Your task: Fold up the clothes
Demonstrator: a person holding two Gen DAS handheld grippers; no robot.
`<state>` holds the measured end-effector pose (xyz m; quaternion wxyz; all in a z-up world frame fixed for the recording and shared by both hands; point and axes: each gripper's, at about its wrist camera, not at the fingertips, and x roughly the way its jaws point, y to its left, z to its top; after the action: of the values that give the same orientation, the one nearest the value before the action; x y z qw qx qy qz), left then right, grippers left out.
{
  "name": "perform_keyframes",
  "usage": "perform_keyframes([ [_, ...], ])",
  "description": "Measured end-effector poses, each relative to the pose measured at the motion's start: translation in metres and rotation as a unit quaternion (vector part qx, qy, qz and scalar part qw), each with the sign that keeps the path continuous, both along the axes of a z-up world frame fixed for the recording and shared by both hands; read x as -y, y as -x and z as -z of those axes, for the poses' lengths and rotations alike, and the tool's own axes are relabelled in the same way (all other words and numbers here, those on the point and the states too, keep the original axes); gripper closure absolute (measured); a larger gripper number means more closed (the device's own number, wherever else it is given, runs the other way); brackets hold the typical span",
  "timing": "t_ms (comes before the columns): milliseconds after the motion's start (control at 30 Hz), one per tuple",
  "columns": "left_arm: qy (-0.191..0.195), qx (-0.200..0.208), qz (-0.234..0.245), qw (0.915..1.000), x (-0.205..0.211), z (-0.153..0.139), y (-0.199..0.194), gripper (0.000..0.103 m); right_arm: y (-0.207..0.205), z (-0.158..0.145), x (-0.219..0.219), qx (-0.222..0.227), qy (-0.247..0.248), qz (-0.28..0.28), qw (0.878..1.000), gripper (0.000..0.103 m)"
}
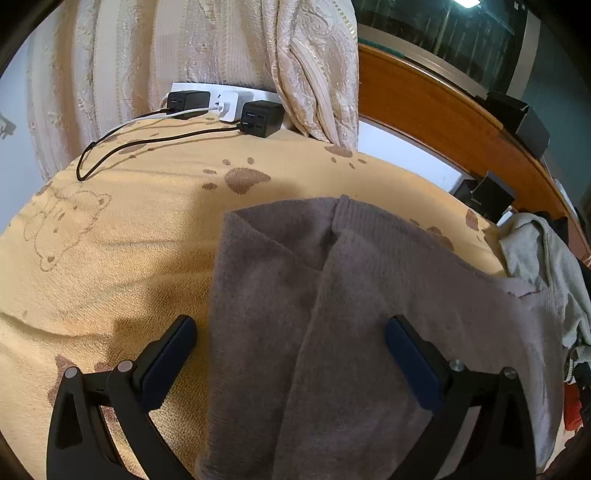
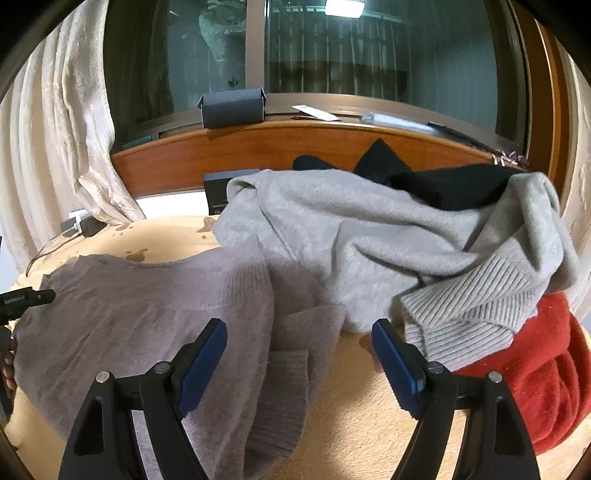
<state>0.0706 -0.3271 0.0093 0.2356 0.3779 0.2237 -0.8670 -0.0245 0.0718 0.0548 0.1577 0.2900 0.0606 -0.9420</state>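
Brown-grey sweater [image 1: 369, 332] on a yellow blanket [image 1: 110, 258] with brown paw prints; light grey sweater [image 2: 351, 229], red one [image 2: 546, 369], black one [image 2: 454, 188].

Warm, fairly dim indoor light falls from a ceiling lamp [image 2: 343, 7] reflected in the dark window [image 2: 369, 62]. Soft shadows cross the yellow blanket [image 1: 110, 258]. Fisheye bending curves the edges, and the corners go black, perhaps slightly blurred.
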Motion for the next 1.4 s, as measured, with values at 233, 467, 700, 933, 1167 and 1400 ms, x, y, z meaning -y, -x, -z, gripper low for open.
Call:
perform_keyframes([
  [233,0.013,0.018,0.008,0.9997,-0.004,0.002,0.004,0.0,-0.003,-0.001,0.003,-0.012,-0.011,-0.001,1.0,0.02],
  [467,-0.049,-0.027,0.025,0.9981,0.014,-0.002,-0.008,0.0,0.006,-0.003,-0.016,0.019,0.068,-0.01,0.997,0.02],
  [700,-0.155,-0.105,-0.006,0.9823,0.05,-0.003,-0.033,0.0,0.017,0.001,-0.041,0.067,0.18,-0.006,0.981,0.02],
  [933,-0.143,-0.098,-0.036,0.9842,0.061,-0.002,-0.039,0.0,0.026,0.01,-0.049,0.099,0.208,-0.001,0.973,0.02],
  [1167,-0.09,-0.055,-0.021,0.9942,0.049,-0.001,-0.028,0.0,0.043,0.02,-0.082,0.155,0.299,0.02,0.942,0.02],
  [1400,-0.036,-0.032,-0.012,0.9988,0.038,0.001,-0.024,0.0,0.05,0.024,-0.068,0.192,0.297,-0.035,0.935,0.02],
])
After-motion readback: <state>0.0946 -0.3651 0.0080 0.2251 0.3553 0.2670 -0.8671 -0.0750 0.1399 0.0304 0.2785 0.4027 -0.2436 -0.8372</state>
